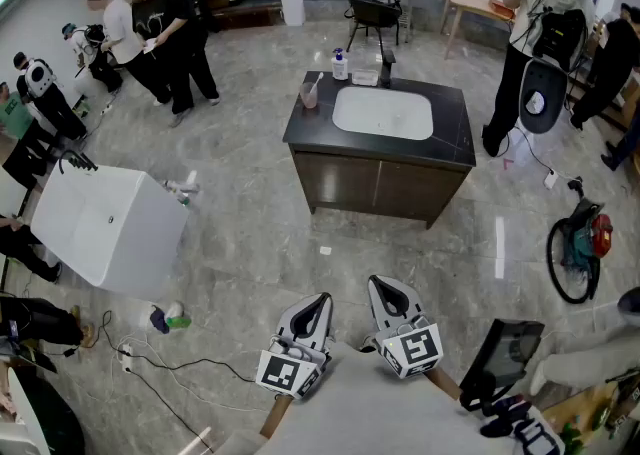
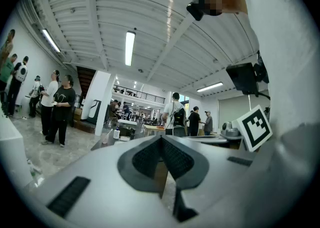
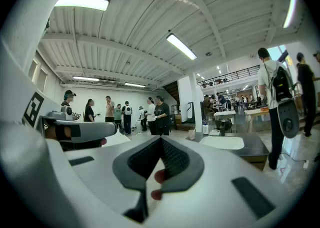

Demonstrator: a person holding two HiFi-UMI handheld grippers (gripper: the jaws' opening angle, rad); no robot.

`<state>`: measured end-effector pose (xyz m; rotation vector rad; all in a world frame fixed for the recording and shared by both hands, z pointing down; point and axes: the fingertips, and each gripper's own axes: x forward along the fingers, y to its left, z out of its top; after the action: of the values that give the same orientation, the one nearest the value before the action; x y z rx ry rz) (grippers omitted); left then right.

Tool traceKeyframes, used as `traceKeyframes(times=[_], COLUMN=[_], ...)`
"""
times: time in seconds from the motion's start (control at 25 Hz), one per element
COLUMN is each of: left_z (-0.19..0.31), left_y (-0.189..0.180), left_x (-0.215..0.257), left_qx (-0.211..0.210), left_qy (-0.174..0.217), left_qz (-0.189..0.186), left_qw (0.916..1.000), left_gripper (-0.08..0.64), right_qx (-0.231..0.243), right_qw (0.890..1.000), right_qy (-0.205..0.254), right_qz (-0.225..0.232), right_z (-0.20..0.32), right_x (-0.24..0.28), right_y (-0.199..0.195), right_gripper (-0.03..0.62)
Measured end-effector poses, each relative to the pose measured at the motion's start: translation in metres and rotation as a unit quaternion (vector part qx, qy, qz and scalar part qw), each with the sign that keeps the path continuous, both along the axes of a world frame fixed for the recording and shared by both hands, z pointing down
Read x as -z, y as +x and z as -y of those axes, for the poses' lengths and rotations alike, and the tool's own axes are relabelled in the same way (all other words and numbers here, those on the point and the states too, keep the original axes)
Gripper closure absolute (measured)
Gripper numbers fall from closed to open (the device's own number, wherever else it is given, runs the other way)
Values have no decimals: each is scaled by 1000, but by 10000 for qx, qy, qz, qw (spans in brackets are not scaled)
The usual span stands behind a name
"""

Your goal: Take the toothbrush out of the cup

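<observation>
A pale cup [image 1: 310, 95] with a toothbrush standing in it sits at the left back corner of a dark counter [image 1: 455, 133] with a white basin, far ahead of me. The cup [image 2: 105, 138] is small and distant in the left gripper view, and the cup [image 3: 192, 134] is just as far off in the right gripper view. My left gripper [image 1: 322, 301] and right gripper [image 1: 384, 288] hang low in the head view, side by side, pointing level toward the counter. Both have their jaws closed together with nothing between them.
A soap bottle [image 1: 340, 65] and a black tap stand behind the basin. A white bathtub [image 1: 100, 228] sits to the left, with cables and a bottle [image 1: 170, 318] on the floor near it. A bicycle [image 1: 575, 248] is at the right. Several people stand around the room.
</observation>
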<state>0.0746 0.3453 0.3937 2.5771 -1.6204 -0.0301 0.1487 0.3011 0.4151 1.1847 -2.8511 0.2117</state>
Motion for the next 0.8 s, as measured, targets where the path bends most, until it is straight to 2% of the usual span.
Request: traceKeyframes(times=[0.4,0.6,0.8], left_z=[-1,-3,-2], left_y=[2,-7,-1], left_x=[1,9,5], left_qx=[-43,23,-38], left_qy=[-26,75,50], left_qz=[-25,-31,-78], left_qw=[10000,10000,9999], left_gripper=[557,557,557], right_qx=[-40,75,-37], right_qw=[10000,10000,10000], right_qy=[-73,25,45], right_qz=[-20,59,-64], right_z=[-2,-2,3], right_x=[-2,8,8], right_y=[2,-9,0], right_gripper=[589,588,588])
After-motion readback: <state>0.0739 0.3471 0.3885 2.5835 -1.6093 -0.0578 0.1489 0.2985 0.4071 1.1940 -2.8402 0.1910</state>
